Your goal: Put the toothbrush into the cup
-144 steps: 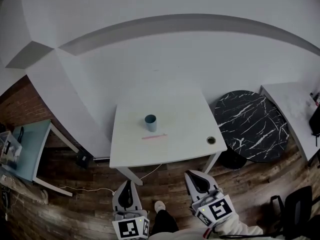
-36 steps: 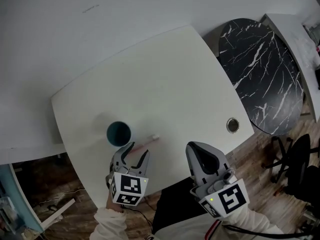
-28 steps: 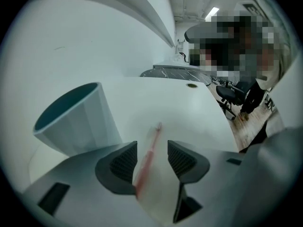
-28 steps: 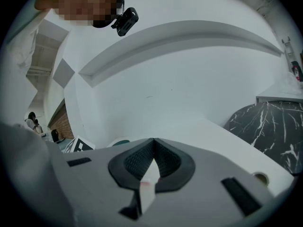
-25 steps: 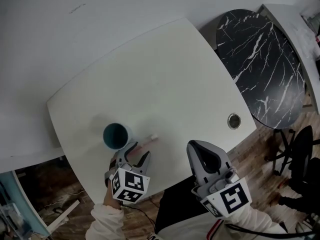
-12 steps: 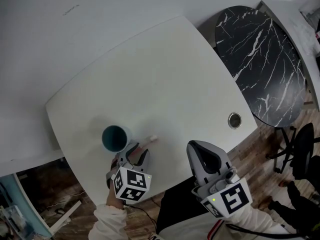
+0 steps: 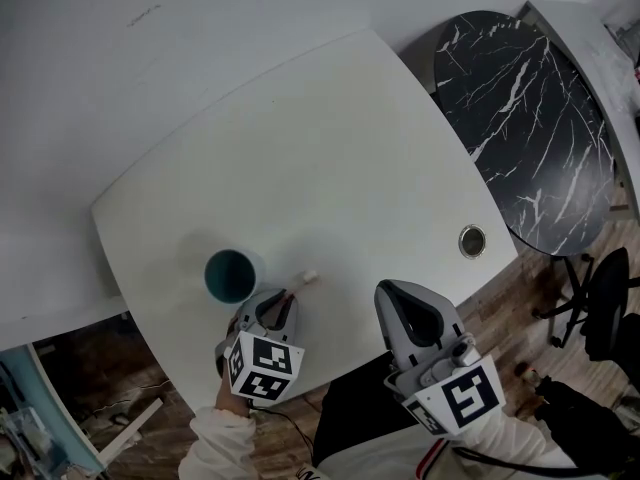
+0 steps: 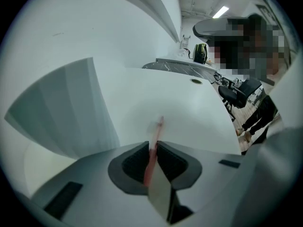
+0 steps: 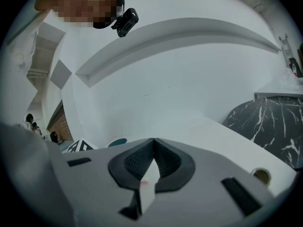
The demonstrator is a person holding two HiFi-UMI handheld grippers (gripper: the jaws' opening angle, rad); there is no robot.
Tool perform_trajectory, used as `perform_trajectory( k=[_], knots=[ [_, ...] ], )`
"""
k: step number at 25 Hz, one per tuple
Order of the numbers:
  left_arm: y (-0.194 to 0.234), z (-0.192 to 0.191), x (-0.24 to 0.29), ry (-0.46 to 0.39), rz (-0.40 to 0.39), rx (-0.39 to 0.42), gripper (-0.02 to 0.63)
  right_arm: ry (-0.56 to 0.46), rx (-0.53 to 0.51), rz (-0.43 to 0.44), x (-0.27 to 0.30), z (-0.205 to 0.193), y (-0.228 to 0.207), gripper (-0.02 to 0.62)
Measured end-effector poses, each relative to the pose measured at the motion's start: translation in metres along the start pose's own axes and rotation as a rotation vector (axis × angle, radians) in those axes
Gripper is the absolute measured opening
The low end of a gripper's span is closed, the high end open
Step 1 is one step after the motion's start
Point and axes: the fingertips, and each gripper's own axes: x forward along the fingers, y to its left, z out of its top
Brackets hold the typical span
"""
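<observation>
A teal cup (image 7: 230,275) stands on the white table (image 7: 330,148) near its front left edge; in the left gripper view the cup (image 8: 71,108) looms at the left. A pink toothbrush (image 7: 300,284) lies just right of it, white head (image 7: 311,277) pointing away. My left gripper (image 7: 278,304) points steeply down over the handle, and its jaws are closing, with the pink handle (image 8: 151,157) pinched in the narrow gap between the pads. My right gripper (image 7: 410,318) hovers at the table's front edge, shut and empty (image 9: 152,141).
A round cable grommet (image 7: 471,240) sits in the table near its right corner. A black marble round table (image 7: 530,138) stands to the right, with a dark office chair (image 7: 610,308) beyond it. A white wall runs along the table's far side.
The left gripper's jaws, wide open a second ago around the toothbrush handle, have come together on it. The right gripper has stayed put.
</observation>
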Motion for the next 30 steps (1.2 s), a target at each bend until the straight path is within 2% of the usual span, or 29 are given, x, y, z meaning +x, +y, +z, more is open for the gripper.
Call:
perform_trajectory(
  k=[6,13,18,30],
  knots=[
    [-0.001,0.000,0.000,-0.001,0.010,0.015,0.057,-0.003,-0.002,-0.003,-0.002,0.002,-0.002,0.003],
    [-0.006,0.009,-0.012,-0.048,0.017,-0.016,0.056,-0.007,-0.004,0.001,-0.007,0.005,0.001,0.003],
    [-0.011,0.020,-0.034,-0.104,0.038,-0.059,0.055,-0.017,-0.025,0.022,-0.010,0.015,0.011,0.003],
    [-0.003,0.058,-0.119,-0.291,0.153,-0.156,0.055,-0.081,-0.088,0.101,-0.013,0.065,0.052,0.003]
  ],
)
